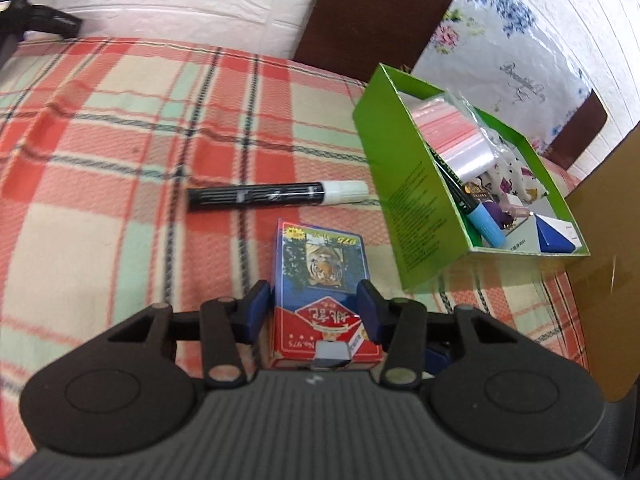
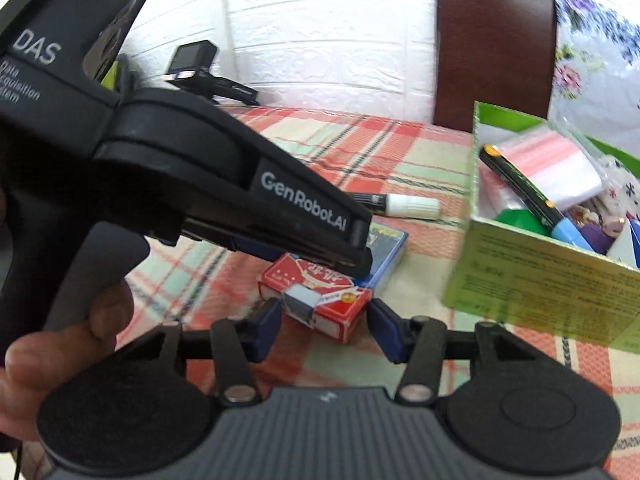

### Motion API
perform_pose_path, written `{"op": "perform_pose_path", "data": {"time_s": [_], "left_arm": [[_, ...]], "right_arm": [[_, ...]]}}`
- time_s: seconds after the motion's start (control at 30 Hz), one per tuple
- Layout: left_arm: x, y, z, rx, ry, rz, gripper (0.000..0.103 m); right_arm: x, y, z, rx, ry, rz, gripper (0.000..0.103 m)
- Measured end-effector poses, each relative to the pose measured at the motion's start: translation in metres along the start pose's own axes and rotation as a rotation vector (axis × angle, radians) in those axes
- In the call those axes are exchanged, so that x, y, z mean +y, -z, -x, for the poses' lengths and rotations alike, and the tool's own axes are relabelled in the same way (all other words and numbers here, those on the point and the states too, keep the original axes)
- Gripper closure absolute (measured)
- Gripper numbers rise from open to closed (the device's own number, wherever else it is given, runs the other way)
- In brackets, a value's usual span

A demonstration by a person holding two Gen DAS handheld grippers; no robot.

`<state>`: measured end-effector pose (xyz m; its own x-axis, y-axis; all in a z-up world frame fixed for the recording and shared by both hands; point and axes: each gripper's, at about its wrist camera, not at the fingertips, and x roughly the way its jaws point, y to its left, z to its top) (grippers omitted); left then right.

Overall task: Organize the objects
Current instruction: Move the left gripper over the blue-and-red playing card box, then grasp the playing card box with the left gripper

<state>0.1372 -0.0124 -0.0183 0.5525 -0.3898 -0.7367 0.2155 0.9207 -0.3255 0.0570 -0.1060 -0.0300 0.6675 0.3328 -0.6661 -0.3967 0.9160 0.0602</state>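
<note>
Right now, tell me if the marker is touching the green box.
Apart. The left wrist view shows plaid cloth between the marker cap and the green box wall.

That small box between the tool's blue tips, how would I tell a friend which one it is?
Start at the plaid tablecloth, then find the green box full of odds and ends. Just beside it, nearer the camera, lies a card pack, in front of a black marker with a white cap. It alone is red and blue, with a tiger picture on top.
</note>
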Motion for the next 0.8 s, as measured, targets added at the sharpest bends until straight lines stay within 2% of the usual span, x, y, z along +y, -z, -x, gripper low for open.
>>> {"op": "perform_pose_path", "data": {"time_s": [0.27, 0.5, 0.6, 0.63, 0.8], "left_arm": [[0.0, 0.01, 0.035, -0.058, -0.004, 0.018, 0.053], [-0.006, 0.02, 0.046, -0.056, -0.003, 0.017, 0.055], [-0.009, 0.023, 0.049, -0.049, 0.021, 0.015, 0.062], [-0.011, 0.024, 0.05, -0.049, 0.032, 0.013, 0.07], [-0.015, 0.025, 0.057, -0.066, 0.026, 0.003, 0.071]], "right_arm": [[0.02, -0.001, 0.028, -0.06, -0.018, 0.049, 0.054], [0.029, 0.0, 0.048, -0.096, 0.0, 0.061, 0.054], [0.031, 0.002, 0.055, -0.101, -0.014, 0.065, 0.057], [0.032, 0.003, 0.058, -0.1, -0.016, 0.068, 0.059], [0.032, 0.006, 0.061, -0.106, -0.009, 0.075, 0.059]]}}
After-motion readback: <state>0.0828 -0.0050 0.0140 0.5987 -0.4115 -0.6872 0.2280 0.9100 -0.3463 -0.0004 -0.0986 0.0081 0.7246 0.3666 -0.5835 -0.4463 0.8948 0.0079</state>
